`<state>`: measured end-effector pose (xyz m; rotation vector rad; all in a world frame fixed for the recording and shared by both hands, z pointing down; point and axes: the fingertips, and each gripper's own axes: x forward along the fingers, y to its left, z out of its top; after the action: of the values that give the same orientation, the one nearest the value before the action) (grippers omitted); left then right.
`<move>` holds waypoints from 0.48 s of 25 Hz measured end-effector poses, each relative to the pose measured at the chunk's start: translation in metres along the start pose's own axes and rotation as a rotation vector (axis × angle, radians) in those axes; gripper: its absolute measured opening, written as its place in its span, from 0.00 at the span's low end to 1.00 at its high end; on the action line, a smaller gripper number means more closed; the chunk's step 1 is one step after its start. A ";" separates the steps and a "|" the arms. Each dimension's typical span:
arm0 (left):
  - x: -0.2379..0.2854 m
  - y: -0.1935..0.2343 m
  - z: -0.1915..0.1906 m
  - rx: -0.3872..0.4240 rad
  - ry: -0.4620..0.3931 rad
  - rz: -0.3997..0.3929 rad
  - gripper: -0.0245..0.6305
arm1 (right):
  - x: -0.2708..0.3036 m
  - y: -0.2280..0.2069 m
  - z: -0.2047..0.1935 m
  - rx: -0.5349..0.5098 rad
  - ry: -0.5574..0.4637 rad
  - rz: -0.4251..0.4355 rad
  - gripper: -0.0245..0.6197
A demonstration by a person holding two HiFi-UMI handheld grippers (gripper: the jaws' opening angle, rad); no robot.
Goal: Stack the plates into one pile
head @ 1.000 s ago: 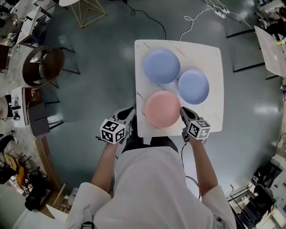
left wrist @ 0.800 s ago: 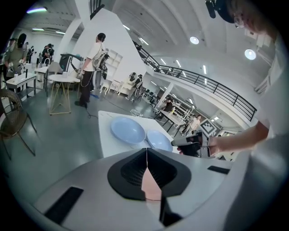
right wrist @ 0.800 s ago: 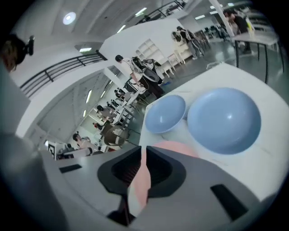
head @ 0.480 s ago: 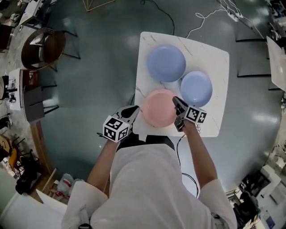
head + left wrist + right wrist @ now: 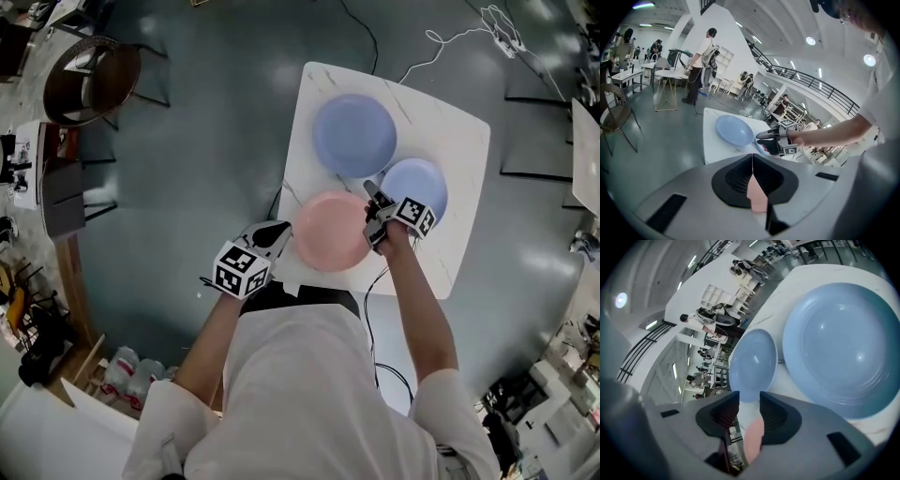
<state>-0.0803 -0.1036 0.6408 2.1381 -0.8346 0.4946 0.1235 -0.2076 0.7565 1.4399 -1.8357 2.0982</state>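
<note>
Filling the middle of the grey floor is a white, marble-veined square table [image 5: 457, 141], and a person [image 5: 319, 394] in a white top stands at its near edge with both arms reaching over it. Take the tabletop as a clock, with 12 on the side away from that person. All three plates lie on the table, and none is stacked on another.

The large round pale-blue plate [image 5: 354, 134] lies toward 11 o'clock. The round pink plate [image 5: 328, 232], nearly as big, lies toward 7 o'clock, closest to the person and just beside the large blue one. The smaller round pale-blue plate [image 5: 422, 178] lies toward 3 o'clock, close to both of the others.

The right gripper [image 5: 373, 199] hangs at the pink plate's 1 o'clock rim, in the pocket where the three plates come nearest each other. Its marker cube is over the smaller blue plate's near edge. Its jaws are opening and already stand well apart. Between them I see bare tabletop, a blue plate's rim ahead and a sliver of pink low down, and the pads press on nothing.

The left gripper [image 5: 283, 228] sits at the pink plate's 9 o'clock, by the table's edge, with its tip just beside the rim. Whether it touches, I cannot tell. Its jaws are pressed together with nothing clamped, and the pink plate shows below them.
</note>
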 end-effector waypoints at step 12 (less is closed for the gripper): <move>-0.002 0.009 -0.002 -0.041 -0.007 0.051 0.06 | 0.036 -0.038 0.020 0.157 0.035 -0.182 0.29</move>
<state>-0.0879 -0.1054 0.6453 2.0869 -0.8979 0.4926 0.1351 -0.2306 0.8065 1.5263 -1.4939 2.2016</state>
